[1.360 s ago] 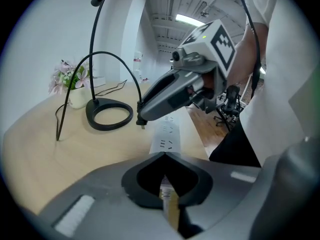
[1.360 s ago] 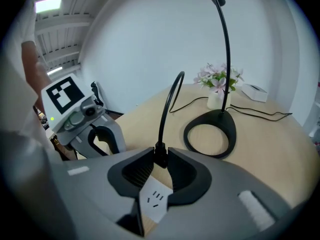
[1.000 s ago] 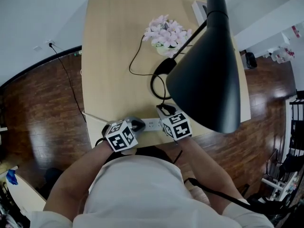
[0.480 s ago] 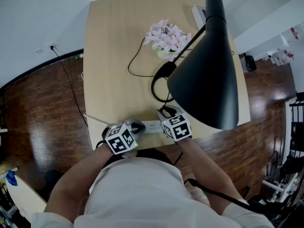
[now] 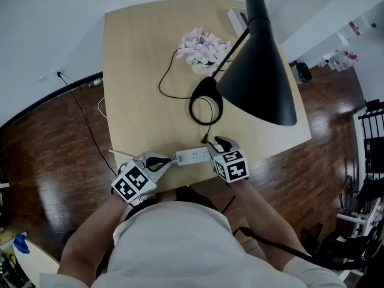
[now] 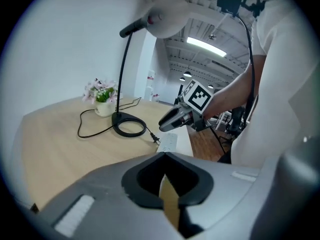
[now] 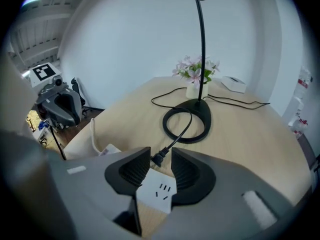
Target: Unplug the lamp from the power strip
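At the table's (image 5: 135, 71) near edge, right gripper (image 7: 161, 153) gapes around the lamp plug (image 6: 155, 138) off the power strip (image 7: 159, 190); left gripper (image 6: 165, 155) pinched closed, empty

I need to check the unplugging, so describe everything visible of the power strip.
The power strip is a white, plastic-looking bar lying flat on the wooden table by its near edge, between the left tool and the right tool. The right tool is over it with jaws apart, and the socket slots seen there are empty. The lamp's black plug lies on the table just past the strip, not inserted.
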{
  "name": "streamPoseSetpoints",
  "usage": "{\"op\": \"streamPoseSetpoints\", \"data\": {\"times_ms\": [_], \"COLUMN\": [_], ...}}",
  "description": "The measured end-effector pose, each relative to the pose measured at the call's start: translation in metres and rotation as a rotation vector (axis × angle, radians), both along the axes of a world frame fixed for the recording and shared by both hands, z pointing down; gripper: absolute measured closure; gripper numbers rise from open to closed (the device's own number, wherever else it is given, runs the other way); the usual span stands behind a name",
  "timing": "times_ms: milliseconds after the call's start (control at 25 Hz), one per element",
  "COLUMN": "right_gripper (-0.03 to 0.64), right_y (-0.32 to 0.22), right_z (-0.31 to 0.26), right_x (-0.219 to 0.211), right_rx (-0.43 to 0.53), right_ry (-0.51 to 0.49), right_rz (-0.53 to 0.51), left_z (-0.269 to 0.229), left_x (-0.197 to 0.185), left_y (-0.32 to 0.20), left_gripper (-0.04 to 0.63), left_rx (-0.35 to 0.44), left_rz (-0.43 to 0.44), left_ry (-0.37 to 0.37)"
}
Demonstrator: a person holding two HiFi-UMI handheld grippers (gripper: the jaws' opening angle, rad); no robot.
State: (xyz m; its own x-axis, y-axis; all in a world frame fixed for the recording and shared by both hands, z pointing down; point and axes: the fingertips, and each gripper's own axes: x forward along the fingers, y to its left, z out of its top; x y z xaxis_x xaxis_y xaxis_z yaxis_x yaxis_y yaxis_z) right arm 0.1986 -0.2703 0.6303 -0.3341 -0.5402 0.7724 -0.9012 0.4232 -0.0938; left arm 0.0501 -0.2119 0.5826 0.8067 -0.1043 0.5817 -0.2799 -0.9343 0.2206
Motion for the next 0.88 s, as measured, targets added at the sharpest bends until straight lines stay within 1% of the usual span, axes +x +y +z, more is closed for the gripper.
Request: {"op": "streamPoseSetpoints", "data": {"times_ms": [120,280,400,520,640,800,880], "right_gripper": [0.480,0.480,0.480,0.480,0.482,0.482,0.482], "right_y": [0.026,0.072,0.118,0.168,0.214,0.265,0.286], "right_z": [-0.023,-0.055,-0.076,-0.089,-0.098,-0.119,-0.132], "right_x": [-0.008,-0.029,-0.050,-0.074,-0.095,-0.114,-0.122], "right_rx": [0.043,0.103,0.124,0.131,0.137,0.174,0.209], "right_ry": [-0.006,0.001,0.007,-0.005,-0.054,-0.102,-0.118], "right_rz": [0.036,0.076,0.121,0.163,0.175,0.141,0.104], "left_z": [-0.022,-0.053,-0.059,-0.050,-0.050,-0.078,-0.095], "left_x": [-0.025,-0.062,-0.090,-0.111,-0.123,-0.135,-0.147], "left_y": [0.013,0.028,0.045,0.059,0.076,0.114,0.135], "left_gripper": [0.590,0.590,0.589,0.590,0.590,0.591,0.591], "left_rx": [-0.013,0.008,-0.002,-0.015,-0.006,0.042,0.070], "left_rz": [-0.004,-0.008,-0.003,0.010,0.014,-0.003,-0.037], "left_ry": [0.060,0.144,0.188,0.196,0.192,0.220,0.225]}}
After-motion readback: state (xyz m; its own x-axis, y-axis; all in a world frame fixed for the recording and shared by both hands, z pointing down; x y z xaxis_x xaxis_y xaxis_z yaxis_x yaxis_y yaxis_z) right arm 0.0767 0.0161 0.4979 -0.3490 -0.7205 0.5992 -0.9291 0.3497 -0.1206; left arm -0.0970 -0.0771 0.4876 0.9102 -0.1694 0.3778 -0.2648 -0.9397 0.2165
